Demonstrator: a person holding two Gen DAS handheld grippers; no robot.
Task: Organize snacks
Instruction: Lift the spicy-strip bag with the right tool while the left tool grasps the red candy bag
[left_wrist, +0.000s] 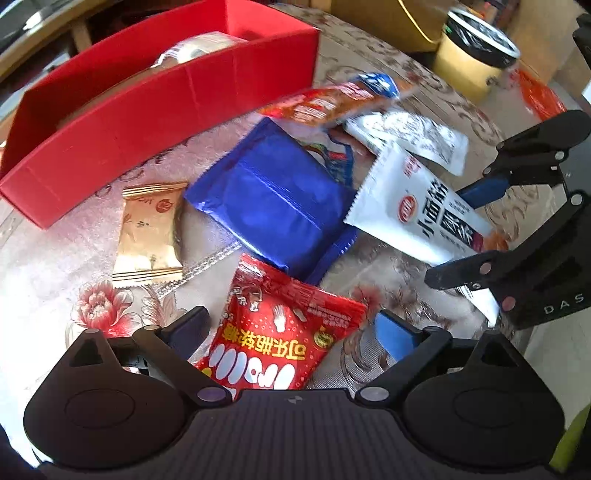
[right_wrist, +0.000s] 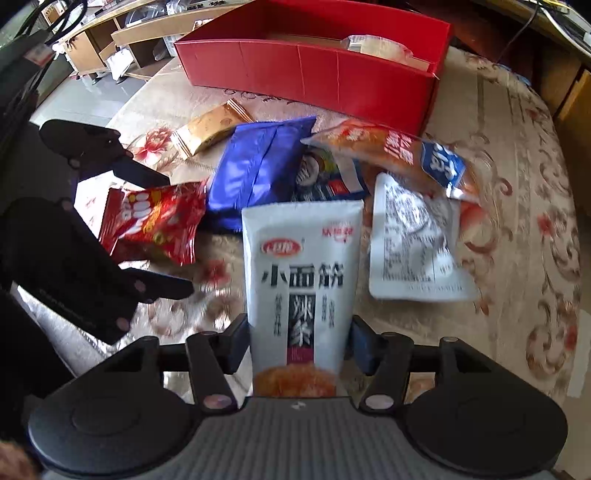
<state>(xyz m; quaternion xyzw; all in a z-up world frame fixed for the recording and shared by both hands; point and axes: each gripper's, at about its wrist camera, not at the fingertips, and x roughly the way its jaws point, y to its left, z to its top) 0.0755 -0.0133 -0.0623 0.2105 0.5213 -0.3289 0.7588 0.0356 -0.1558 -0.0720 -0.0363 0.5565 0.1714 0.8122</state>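
Since neither claw has a real pinch yet, finish the grab before you lift. Your left claw (left_wrist: 293, 328) is spread wide with nothing held. The red candy packet (left_wrist: 273, 306) lies flat between its fingers, touching neither pad. Your right claw (right_wrist: 299, 341) is about half open and straddles the white packet (right_wrist: 301, 258), pads right at its side edges. I see a sliver of gap on one side, so I read it as not clamped. For the step: drop each claw a bit lower, centre the packet between the pads, close on the middle rather than the crimped edge, then carry it to the red box (right_wrist: 314, 70), which sits ahead of both claws, past the pile. The foil is probably slippery and crushes easily, so close gently. The red packet is glossy and puffy, with white bubble lettering and crimped ends. The white packet is long and flat, with bold black characters and an orange food photo at the end nearest the claw. A blue packet (left_wrist: 273, 195) lies just ahead of the left claw. A gold packet (left_wrist: 149, 229) lies ahead and to the left.
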